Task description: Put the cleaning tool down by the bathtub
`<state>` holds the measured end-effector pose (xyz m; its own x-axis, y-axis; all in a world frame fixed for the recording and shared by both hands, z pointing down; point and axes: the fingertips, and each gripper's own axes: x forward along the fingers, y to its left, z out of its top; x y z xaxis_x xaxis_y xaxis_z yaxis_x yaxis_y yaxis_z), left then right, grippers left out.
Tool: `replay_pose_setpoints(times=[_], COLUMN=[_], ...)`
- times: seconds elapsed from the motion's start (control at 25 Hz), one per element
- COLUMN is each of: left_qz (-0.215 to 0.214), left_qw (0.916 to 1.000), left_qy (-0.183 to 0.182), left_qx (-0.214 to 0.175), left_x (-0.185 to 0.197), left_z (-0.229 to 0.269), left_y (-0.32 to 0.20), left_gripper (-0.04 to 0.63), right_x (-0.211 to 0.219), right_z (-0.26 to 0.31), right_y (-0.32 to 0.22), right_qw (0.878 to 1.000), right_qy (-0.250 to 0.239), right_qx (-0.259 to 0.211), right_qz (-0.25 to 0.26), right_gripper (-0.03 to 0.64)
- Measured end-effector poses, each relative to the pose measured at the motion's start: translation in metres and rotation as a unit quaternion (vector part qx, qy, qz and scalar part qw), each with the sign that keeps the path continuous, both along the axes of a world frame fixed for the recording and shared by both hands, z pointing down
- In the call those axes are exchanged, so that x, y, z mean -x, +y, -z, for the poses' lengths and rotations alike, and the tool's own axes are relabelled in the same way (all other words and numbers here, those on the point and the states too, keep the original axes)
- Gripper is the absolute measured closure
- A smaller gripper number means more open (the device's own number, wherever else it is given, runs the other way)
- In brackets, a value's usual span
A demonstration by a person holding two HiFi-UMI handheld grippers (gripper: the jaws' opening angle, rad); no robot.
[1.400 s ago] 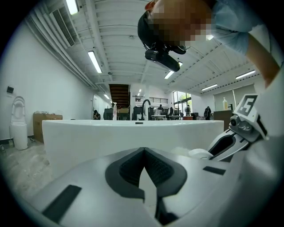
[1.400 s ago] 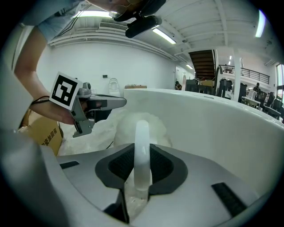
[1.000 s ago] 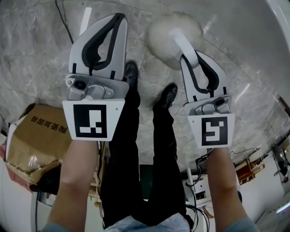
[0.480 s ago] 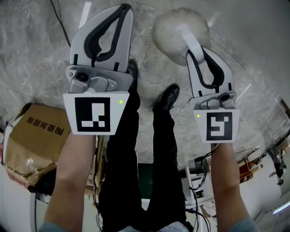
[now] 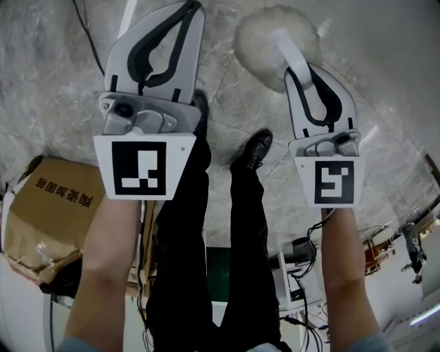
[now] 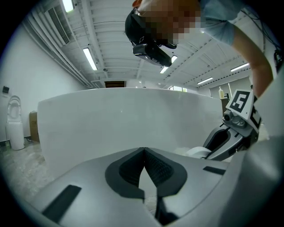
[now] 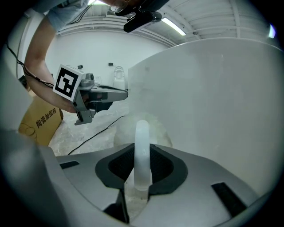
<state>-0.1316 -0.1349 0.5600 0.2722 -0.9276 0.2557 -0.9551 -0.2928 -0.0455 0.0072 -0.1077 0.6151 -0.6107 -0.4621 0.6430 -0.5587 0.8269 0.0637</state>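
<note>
The cleaning tool is a round fluffy whitish pad [image 5: 273, 42] on a white handle [image 5: 294, 60]. My right gripper [image 5: 297, 74] is shut on that handle, and the pad hangs over the marble floor. In the right gripper view the handle [image 7: 142, 148] stands up between the jaws, with the pad [image 7: 153, 126] beyond it, close to the white bathtub wall [image 7: 213, 88]. My left gripper [image 5: 194, 8] is shut with nothing in it, level with the right one. In its own view the jaw tips meet [image 6: 144, 150] in front of the bathtub wall [image 6: 124, 119].
The person's legs and black shoes [image 5: 254, 148] stand between the grippers. A cardboard box [image 5: 48, 213] sits at the left, and a black cable [image 7: 93, 135] runs over the floor. A toilet [image 6: 13, 122] stands far left. Cluttered gear lies at the lower right [image 5: 302, 275].
Both grippers have shifted a little forward and to the right in the head view, carrying the fluffy pad along. Both sets of jaws stand as before.
</note>
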Motion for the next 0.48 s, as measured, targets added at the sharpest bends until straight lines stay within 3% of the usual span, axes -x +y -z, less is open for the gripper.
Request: replay_pose_setpoints(times=[0.48], left_qz=[-0.019], left_qw=[0.9998], left_qy=[-0.004], left_qx=[0.006], left_x=[0.000], left_z=[-0.030], left_y=[-0.004], left_gripper=[0.580], right_x=[0.003], right_z=[-0.037], right_y=[-0.003], right_qw=[1.000], right_qy=[0.009], right_qx=[0.006], right_qz=[-0.001], right_gripper=[0.523])
